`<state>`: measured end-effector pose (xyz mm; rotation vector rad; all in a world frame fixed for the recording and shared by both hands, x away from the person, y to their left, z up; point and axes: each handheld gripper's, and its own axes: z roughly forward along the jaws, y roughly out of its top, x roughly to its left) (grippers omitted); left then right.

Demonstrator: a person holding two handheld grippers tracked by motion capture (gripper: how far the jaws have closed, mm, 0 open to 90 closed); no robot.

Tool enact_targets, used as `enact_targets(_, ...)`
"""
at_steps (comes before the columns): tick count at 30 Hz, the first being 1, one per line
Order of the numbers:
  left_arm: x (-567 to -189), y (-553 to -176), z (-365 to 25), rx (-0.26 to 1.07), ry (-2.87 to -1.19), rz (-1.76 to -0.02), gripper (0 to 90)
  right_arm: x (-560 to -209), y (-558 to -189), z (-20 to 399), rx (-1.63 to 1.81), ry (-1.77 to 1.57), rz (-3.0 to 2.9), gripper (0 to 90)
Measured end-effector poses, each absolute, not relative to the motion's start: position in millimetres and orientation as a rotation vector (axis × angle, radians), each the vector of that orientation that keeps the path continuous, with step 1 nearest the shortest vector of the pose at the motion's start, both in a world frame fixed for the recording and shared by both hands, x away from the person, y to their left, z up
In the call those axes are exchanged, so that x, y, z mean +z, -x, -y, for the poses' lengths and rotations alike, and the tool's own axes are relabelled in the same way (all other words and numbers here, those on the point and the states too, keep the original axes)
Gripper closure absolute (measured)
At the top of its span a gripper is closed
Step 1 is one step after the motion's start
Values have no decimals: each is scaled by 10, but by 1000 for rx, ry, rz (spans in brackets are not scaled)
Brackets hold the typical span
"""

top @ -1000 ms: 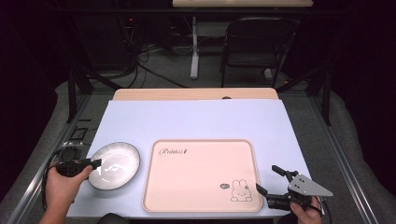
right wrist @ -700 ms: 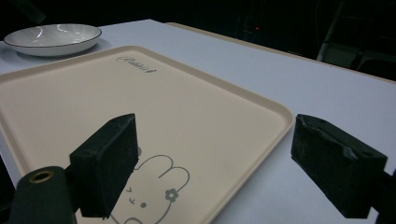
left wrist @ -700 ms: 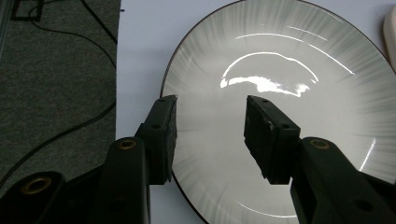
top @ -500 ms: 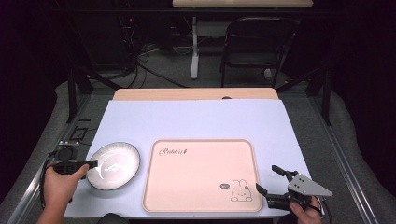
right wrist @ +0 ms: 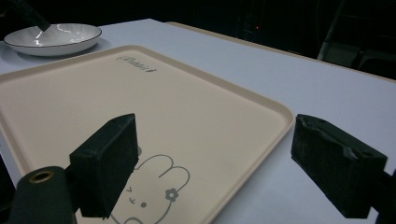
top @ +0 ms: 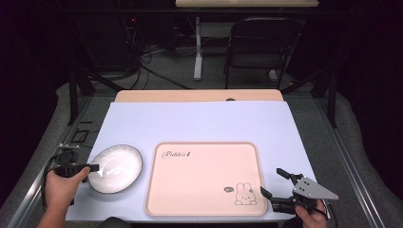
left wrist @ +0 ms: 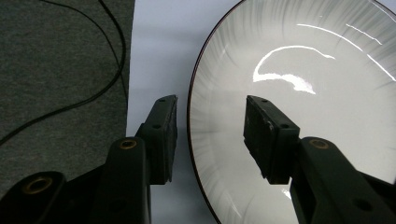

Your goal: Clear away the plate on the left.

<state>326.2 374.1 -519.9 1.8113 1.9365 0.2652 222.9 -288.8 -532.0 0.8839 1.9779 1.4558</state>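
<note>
A white ribbed plate (top: 115,168) with a dark rim lies on the pale blue mat at the front left. My left gripper (top: 93,167) is at its left edge. In the left gripper view the plate (left wrist: 303,116) has its rim between the jaws of the open left gripper (left wrist: 210,135), one jaw outside the rim and one over the plate. A cream tray (top: 204,178) with a rabbit drawing lies in the middle. Open and empty, my right gripper (top: 272,181) hovers by the tray's front right corner. In the right gripper view it (right wrist: 219,158) straddles the tray's edge (right wrist: 261,112).
The blue mat (top: 199,123) covers a wooden table whose far edge (top: 199,96) shows. A metal frame rail (top: 354,166) runs along the right side. A chair (top: 261,42) and table legs stand beyond, on grey floor with cables. The plate (right wrist: 53,37) appears far left in the right gripper view.
My left gripper has shifted slightly left at the plate's rim. The right gripper, plate and tray have not moved.
</note>
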Motion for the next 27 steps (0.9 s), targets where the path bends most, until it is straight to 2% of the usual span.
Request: enact_targets(27, -5317, -3355, -3729, 170, -1798, -1958, 576, -5319, -2227, 2888, 1455, -881, -1979, 141)
